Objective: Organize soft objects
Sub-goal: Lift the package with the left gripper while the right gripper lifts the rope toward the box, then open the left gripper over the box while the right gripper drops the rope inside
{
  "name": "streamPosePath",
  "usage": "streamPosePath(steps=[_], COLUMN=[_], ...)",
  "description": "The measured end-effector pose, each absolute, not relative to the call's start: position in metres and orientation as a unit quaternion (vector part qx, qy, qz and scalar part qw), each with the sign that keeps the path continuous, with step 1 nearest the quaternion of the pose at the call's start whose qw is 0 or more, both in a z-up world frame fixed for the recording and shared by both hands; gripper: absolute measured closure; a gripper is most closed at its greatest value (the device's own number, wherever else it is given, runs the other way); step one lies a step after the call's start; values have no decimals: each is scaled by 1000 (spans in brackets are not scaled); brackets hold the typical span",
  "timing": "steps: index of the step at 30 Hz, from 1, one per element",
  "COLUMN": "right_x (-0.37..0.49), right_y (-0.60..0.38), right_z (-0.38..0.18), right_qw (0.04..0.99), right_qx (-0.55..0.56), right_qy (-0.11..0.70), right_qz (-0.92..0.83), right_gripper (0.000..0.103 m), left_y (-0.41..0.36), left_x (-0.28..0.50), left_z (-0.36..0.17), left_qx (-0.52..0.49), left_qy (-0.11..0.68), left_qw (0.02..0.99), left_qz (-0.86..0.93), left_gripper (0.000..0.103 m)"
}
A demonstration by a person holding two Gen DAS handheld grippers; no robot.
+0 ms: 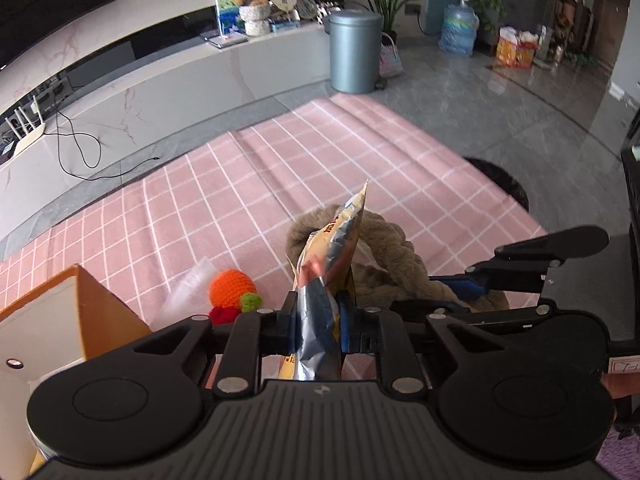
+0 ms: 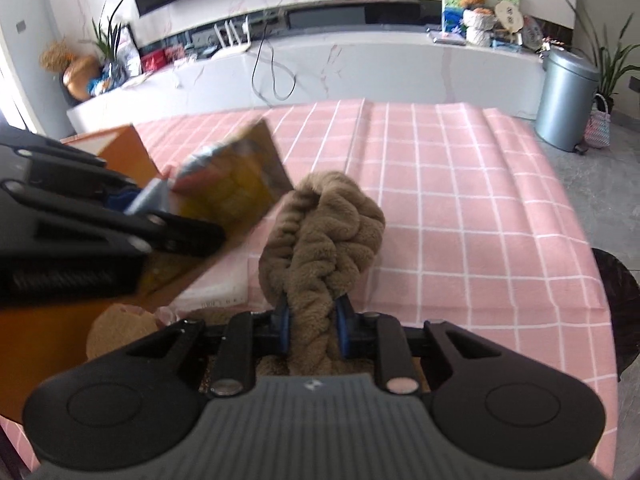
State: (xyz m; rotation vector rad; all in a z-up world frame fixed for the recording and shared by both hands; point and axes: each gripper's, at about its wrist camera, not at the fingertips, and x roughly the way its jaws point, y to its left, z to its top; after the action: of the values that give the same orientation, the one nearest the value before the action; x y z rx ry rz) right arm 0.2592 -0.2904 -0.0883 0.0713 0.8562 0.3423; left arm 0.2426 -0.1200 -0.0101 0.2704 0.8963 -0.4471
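Observation:
My left gripper (image 1: 318,318) is shut on a crinkly silver and yellow snack bag (image 1: 334,248) and holds it upright above the pink checked cloth (image 1: 240,184). The bag also shows blurred in the right wrist view (image 2: 236,176), held by the left gripper (image 2: 160,196) over the orange box (image 2: 124,152). My right gripper (image 2: 312,320) is shut on a brown fluffy braided plush (image 2: 324,232), lifted off the cloth. The plush (image 1: 384,248) shows behind the bag in the left wrist view, with the right gripper (image 1: 464,286) on it. An orange crocheted toy (image 1: 234,290) lies on the cloth.
An orange box (image 1: 96,312) with white inner walls stands at the left. A clear plastic wrapper (image 1: 188,292) lies beside the crocheted toy. A grey bin (image 1: 354,52) stands on the floor beyond the table. A tan round item (image 2: 120,330) lies inside the box.

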Motion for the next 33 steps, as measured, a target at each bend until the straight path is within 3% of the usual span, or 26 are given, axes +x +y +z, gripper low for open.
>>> streamPosePath(steps=[19,33], right_x=[174,171], right_y=[-272,-155], right_z=[29,88], right_qw=[938,909], right_qx=[32,25], right_qy=[288,296], right_qz=[191,292], right_gripper=[84,84], left_y=[-48,73], left_x=[176,173], left_z=[76,85], left_qx=[55,-5], left_qy=[355,361], left_qw=[915,928], left_qz=[-183,-88], left_gripper=[82,82])
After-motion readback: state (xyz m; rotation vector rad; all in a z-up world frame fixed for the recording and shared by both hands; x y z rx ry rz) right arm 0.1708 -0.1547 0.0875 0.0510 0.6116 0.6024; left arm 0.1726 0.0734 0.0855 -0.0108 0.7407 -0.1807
